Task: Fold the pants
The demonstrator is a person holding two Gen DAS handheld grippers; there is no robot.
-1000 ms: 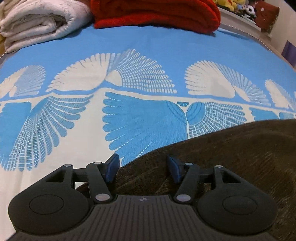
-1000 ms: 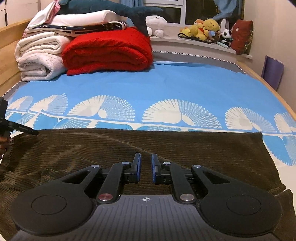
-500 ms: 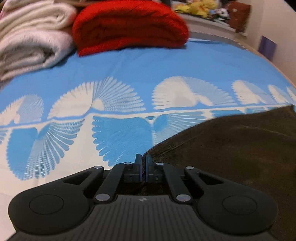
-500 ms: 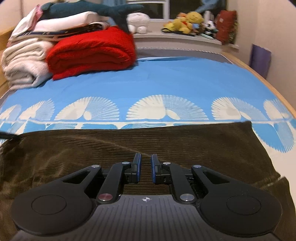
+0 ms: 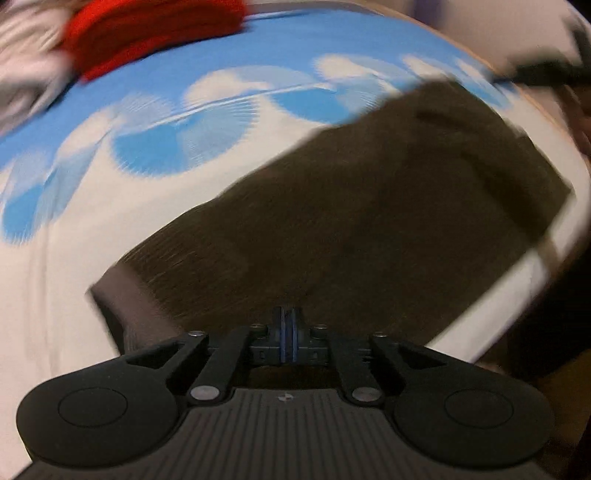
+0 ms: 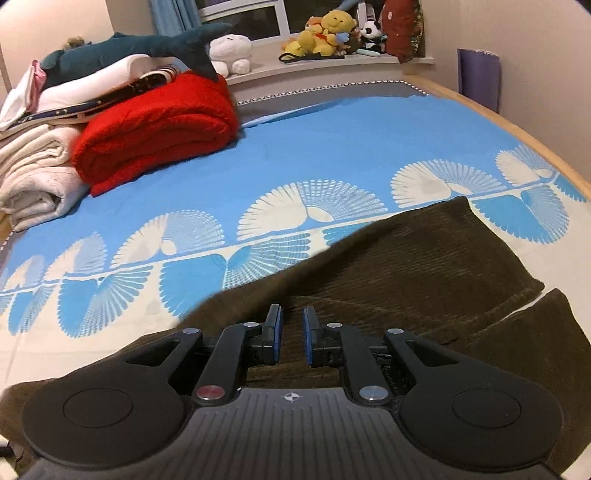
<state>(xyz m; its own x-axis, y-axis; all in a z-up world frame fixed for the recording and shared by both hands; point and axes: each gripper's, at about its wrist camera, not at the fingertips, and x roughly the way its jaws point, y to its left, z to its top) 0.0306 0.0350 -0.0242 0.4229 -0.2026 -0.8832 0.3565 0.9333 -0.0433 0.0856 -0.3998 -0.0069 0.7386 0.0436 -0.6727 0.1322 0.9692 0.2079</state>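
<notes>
Left wrist view is blurred; the left gripper (image 5: 287,325) is seen with its jaws pressed together on an edge of the brown pants (image 5: 369,206), and the cloth is drawn up to the pads at that spot. Beyond it the pants are spread over the blue-and-white sheet (image 5: 184,147), with a paler inner band exposed at the near left corner. A red blanket (image 5: 147,33) is made out at the far left. In the right wrist view the right gripper (image 6: 291,334) is shown with its jaws narrowly parted, a small gap left between the blue pads, and brown corduroy is seen below and between them; whether the cloth is pinched cannot be told. The pants (image 6: 424,273) are laid from the lower left across to the right of the sheet (image 6: 332,147), with a second layer or leg offset at the right edge. A red blanket (image 6: 159,129), pale folded bedding (image 6: 37,177) and a toy shark (image 6: 140,48) are stacked at the far left.
</notes>
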